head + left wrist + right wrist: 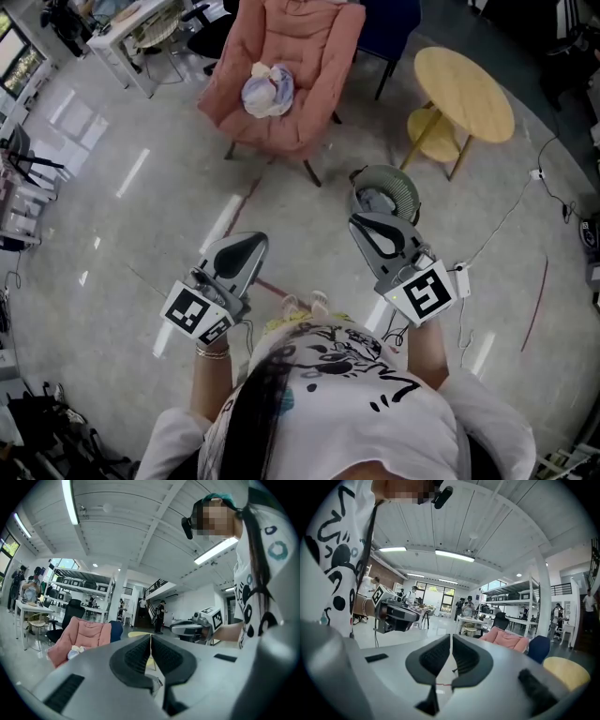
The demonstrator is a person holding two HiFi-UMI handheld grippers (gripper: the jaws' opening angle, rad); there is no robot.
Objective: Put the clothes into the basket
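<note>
Both claws are pressed together w/ nothing between them: left gripper (246, 251) and right gripper (370, 230) are held out level in front of the person, over bare floor. Each gripper view shows the pads meeting, no cloth in the gap.

Clothes (267, 91) = a pale wadded bundle on the seat of the pink chair (314, 42), far side, left of centre. Basket (404, 184) is on the floor just beyond the right gripper, near the round table (464, 89); something greyish seems to lie in it already, can't tell what.

Risks from here, as I judge it:
- Jaws need to spread before reaching the bundle; going in shut would only shove it deeper into the soft seat.
- Bundle looks loose, poss. several pieces. A pinch on one fold could lift just part of it, w/ the rest trailing or dropping on the way over.
- Basket mouth is smallish; a release off-centre leaves cloth draped over the rim or on the floor.
- Cable (511, 216) on the floor at right is a trip hazard if the person steps wide.
</note>
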